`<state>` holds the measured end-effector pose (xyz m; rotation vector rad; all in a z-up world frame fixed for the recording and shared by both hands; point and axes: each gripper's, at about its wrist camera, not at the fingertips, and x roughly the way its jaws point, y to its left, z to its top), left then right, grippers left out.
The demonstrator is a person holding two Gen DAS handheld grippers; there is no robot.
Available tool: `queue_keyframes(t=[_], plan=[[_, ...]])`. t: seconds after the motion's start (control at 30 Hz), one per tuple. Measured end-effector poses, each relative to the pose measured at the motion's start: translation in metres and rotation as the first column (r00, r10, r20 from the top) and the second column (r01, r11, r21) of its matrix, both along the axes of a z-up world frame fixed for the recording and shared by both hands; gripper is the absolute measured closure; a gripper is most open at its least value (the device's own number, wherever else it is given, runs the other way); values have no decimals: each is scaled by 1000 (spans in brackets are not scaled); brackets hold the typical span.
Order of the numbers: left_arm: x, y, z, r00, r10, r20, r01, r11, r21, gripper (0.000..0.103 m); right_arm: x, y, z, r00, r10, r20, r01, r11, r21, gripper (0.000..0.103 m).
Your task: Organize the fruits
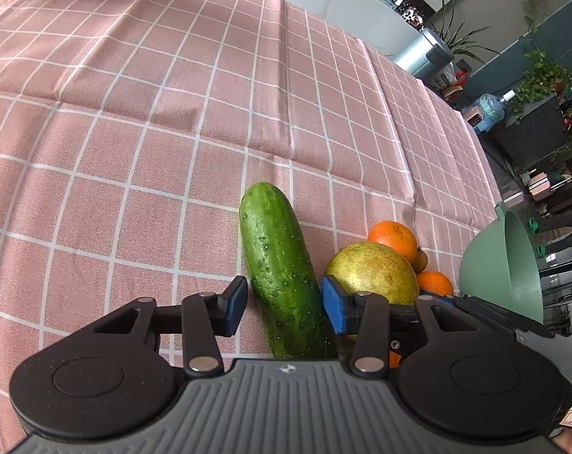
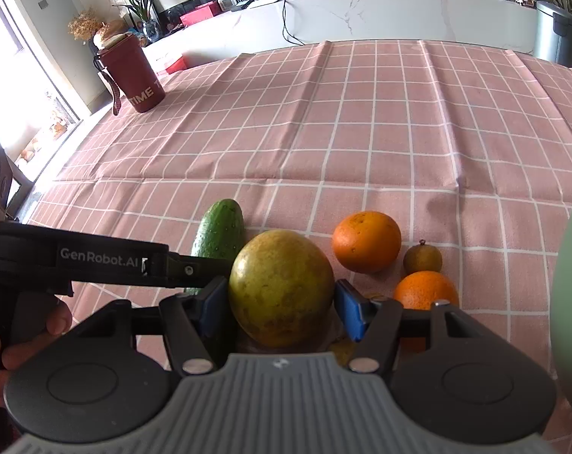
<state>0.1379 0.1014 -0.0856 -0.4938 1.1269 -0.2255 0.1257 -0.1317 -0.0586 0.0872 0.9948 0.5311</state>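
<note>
Both grippers sit low over the tabletop [image 2: 324, 121], which is covered by a pink checked cloth, and point forward along it, side by side.

The left gripper [image 1: 284, 304] straddles the near half of a cucumber [image 1: 282, 265] that lies flat on the cloth, pointing away from the camera. Its jaws are partly open: the right blue pad [image 1: 333, 308] lies against the cucumber's side, while a thin strip of cloth shows between the left pad and the cucumber, so it is not clamped. In the right wrist view a hand [image 2: 6, 344] holds this gripper's black handle at the left edge.

The right gripper [image 2: 278, 308] is spread wide around a large yellow-green fruit [image 2: 282, 287], a pad on either side; whether the pads press on it cannot be told.

The fruit lies just right of the cucumber. Behind and to its right are a large orange [image 2: 366, 241], a small brownish-green fruit [image 2: 422, 259] and a smaller orange [image 2: 426, 290], close together. A green bowl [image 1: 513, 268] stands at the far right. A dark red cup [image 2: 132, 75] printed "TIME" stands well apart at the far left.
</note>
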Motion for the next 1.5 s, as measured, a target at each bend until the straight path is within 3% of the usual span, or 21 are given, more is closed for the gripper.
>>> queue_keyframes(t=[0.17, 0.3, 0.5, 0.6, 0.77, 1.07, 1.3, 1.5], plan=[[-2, -8, 5, 1000, -2, 4, 2, 999, 53, 57, -2, 1, 1, 1000, 7, 11, -7, 1000, -13, 45], [3, -16, 13, 999, -14, -41, 18, 995, 101, 59, -2, 4, 3, 1000, 16, 13, -16, 999, -32, 45], [12, -32, 29, 987, -118, -105, 139, 964, 227, 59, -3, 17, 8, 995, 100, 21, -97, 987, -129, 45], [15, -44, 37, 972, -189, -140, 226, 917, 328, 59, -1, 18, 14, 987, 157, 12, -153, 976, -154, 45], [16, -60, 45, 941, -271, -201, 336, 812, 478, 60, 1, 13, 32, 968, 247, 31, -236, 949, -208, 45], [5, -110, 82, 878, -425, -222, 459, 613, 643, 61, -1, -17, 68, 937, 347, 39, -322, 902, -288, 46], [2, -173, 126, 830, -541, -133, 473, 557, 682, 61, -6, -60, 91, 937, 347, 41, -314, 887, -340, 46], [10, -237, 156, 767, -640, -46, 499, 550, 670, 61, -5, -119, 108, 957, 285, 54, -241, 885, -399, 46]])
